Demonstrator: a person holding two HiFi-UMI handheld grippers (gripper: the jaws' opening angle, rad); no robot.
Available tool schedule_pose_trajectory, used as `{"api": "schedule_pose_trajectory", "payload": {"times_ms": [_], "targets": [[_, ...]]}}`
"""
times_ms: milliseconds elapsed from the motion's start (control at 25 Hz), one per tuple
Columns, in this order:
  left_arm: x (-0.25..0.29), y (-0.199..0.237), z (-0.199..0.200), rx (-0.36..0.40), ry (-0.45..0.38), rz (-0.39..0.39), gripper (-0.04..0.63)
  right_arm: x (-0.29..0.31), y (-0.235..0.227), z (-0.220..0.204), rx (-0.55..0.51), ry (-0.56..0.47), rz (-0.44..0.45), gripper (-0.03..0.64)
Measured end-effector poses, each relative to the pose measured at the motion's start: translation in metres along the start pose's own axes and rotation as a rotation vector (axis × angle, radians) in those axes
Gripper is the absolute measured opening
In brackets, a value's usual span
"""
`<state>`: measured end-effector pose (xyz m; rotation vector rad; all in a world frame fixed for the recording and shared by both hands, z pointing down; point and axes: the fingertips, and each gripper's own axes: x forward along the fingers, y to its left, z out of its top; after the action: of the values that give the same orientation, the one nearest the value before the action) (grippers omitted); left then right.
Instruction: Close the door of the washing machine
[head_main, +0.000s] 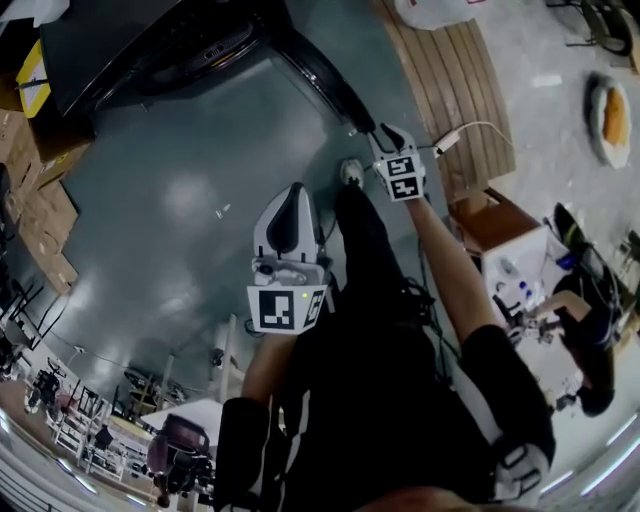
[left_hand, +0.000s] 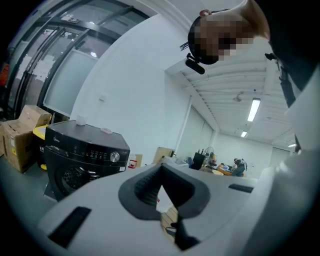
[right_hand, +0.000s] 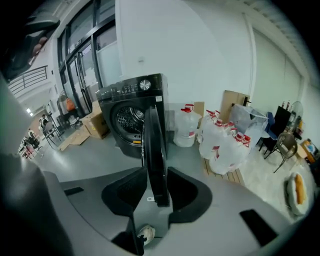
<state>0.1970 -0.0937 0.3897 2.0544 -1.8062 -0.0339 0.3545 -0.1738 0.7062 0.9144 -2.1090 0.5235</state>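
While the left tongs (left_hand: 161, 187) hang close by the person's body, clenched on nothing, the right tongs (right_hand: 156, 192) reach well ahead and are the ones at work. Their pads sit on either face of the door (right_hand: 152, 145), clasping its free edge. In the right gripper view the door shows edge-on: a dark slab with its long axis upright, its plane running straight away from the tongs to the front of the washing machine (right_hand: 127, 115). It stands swung wide open, roughly square to that front. The drum opening lies to the left of the door in that view, so closing it would likely mean swinging the held edge leftward in an arc about the far hinge. Beyond the machine's right side stand water jugs (right_hand: 220, 142).
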Motion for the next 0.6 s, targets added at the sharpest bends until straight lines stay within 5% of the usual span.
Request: {"api": "schedule_pose_trajectory", "payload": {"times_ms": [600], "targets": [[0.018,0.021,-0.026,-0.027,0.021,0.053,0.005,0.063,-0.015,-0.028,-0.076,0.122,0.018,0.113]]}}
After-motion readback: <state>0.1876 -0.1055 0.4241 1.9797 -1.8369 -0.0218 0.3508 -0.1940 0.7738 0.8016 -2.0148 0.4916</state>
